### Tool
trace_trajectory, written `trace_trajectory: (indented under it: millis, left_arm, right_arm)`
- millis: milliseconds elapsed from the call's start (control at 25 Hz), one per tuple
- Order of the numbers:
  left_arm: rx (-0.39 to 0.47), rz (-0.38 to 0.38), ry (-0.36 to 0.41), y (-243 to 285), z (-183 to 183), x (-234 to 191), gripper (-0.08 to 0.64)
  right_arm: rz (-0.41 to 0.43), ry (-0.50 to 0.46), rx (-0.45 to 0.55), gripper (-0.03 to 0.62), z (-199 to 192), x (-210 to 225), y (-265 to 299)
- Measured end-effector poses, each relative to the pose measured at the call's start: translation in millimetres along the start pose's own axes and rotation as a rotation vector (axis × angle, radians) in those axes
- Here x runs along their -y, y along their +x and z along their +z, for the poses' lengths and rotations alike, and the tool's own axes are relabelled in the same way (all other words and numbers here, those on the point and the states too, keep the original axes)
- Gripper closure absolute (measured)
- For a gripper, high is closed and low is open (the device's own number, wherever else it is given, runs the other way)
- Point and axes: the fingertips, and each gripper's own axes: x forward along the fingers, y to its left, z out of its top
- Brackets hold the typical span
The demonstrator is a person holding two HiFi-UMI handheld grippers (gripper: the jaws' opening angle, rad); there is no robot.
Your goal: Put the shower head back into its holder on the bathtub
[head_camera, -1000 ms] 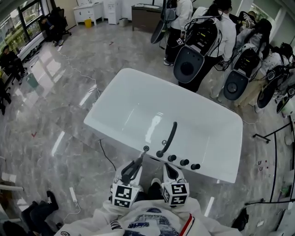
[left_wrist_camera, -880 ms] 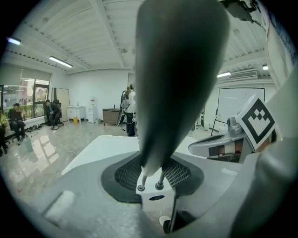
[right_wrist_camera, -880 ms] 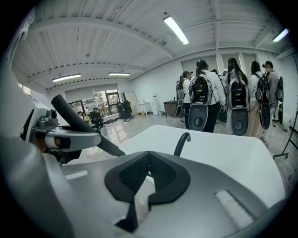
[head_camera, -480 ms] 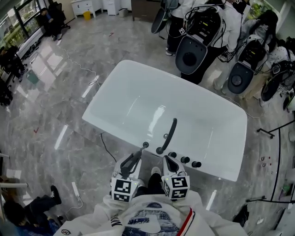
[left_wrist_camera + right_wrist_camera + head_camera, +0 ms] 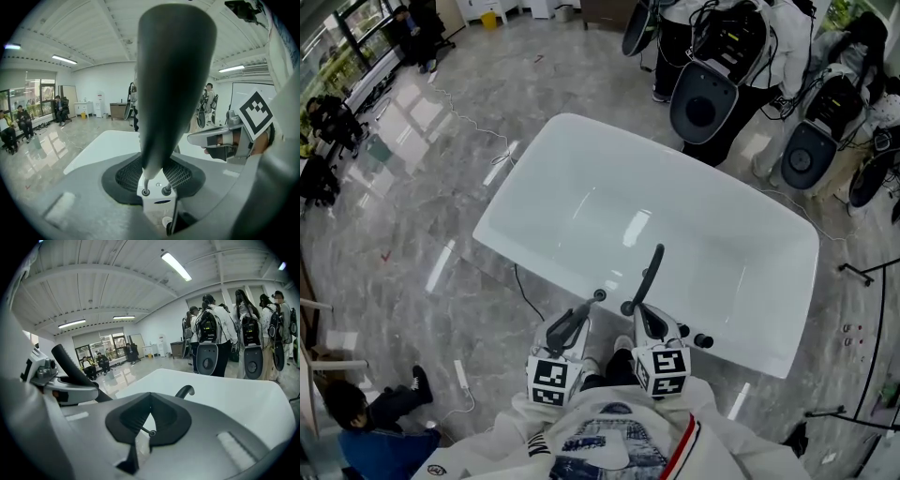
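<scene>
The white bathtub [image 5: 581, 202] is now being seen nearer to the person than a second before, and both grippers are being brought forward over its near rim. The dark shower head [image 5: 173, 84] is being kept clamped in the tongs of the left gripper [image 5: 572, 325], near the dark spout [image 5: 649, 274]. The tongs of the right gripper [image 5: 644, 311] are being held together, with nothing between them.

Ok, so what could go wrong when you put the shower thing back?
1. The shower head has a smooth, tapering handle, and only the left gripper grips it, so it might slip and drop onto the bathtub rim.
2. The black spout and the knobs stand close together on that rim, so the shower head could bump them on its way in.
</scene>
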Motion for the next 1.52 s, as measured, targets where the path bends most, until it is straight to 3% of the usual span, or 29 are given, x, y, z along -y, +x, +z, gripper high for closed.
trace_trajectory:
  millis: [720,1520]
  left_arm:
    - [-0.042,0.084,-0.042,47.1,-1.5,-7.7,0.422]
    - [-0.139,-0.032,-0.02,73.3,-39.2,-18.1,0.422]
  right_arm:
    - [0.066,-0.031,0.007,0.586,14.7,36.9,31.0]
    - [-0.005,0.04,-0.003,0.586,6.2,21.5,59.4]
